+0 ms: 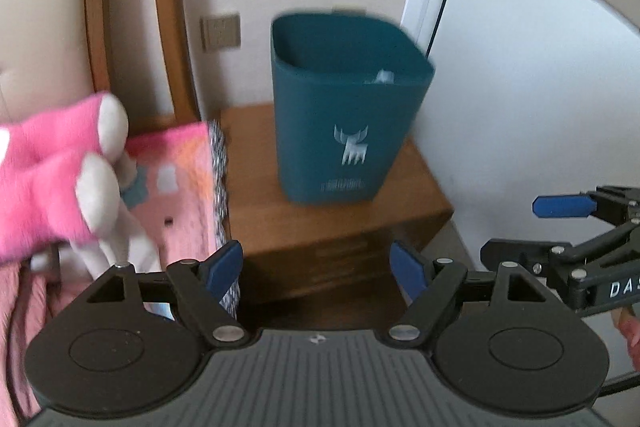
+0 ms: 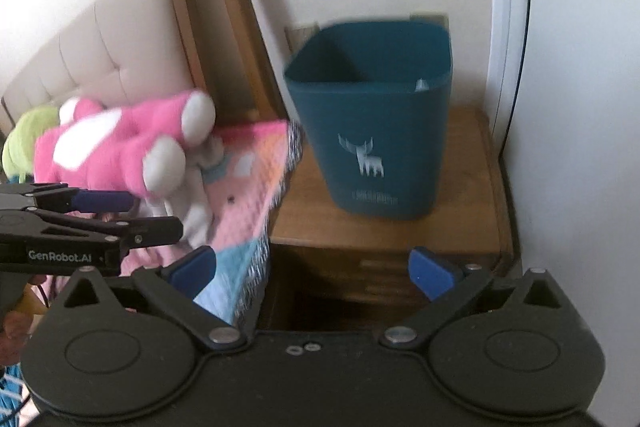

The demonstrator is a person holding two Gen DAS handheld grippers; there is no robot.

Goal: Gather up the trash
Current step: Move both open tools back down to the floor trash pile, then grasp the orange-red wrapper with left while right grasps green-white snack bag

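I see the teal plastic bin (image 1: 344, 115), squarish with rounded corners, standing on the smooth wooden nightstand (image 1: 320, 227), pale crumpled trash (image 1: 382, 77) inside. Left of the bin lies a fuzzy pink plush toy (image 1: 52, 183). My left gripper (image 1: 316, 269) and right gripper (image 2: 314, 273) both gape wide, nothing between their blue pads.

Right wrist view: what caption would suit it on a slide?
Open right hand-held gripper faces a teal bin on a wooden nightstand, pink plush toy on the bed beside it.

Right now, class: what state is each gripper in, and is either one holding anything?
Left gripper: open, nothing between its blue pads.
Right gripper: open wide, nothing held.
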